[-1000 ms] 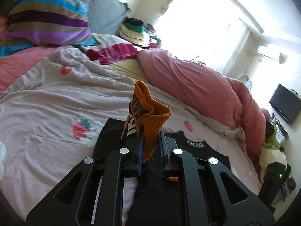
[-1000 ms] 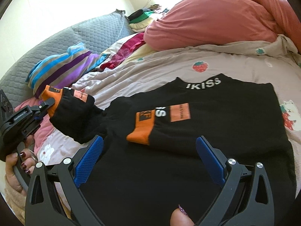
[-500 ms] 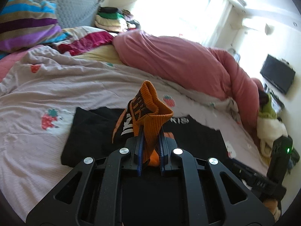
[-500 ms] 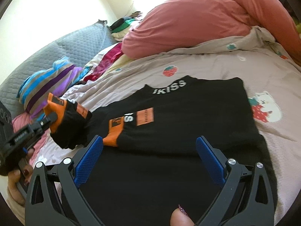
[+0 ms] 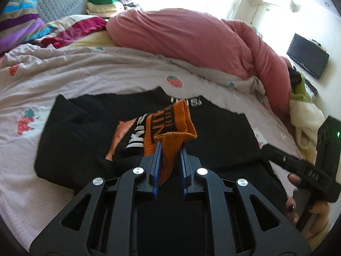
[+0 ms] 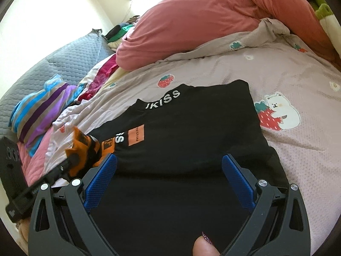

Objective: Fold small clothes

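Orange cuff sits pinched in the left gripper, its sleeve pointing across the black sweater toward the collar. Right gripper hovers spread wide, holding nothing.

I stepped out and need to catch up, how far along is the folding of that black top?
Done: one orange-cuffed sleeve lies folded across the black top. In hand: the left gripper pinches the other orange cuff above it. Left: laying that sleeve down and folding the body; the right gripper hovers open.
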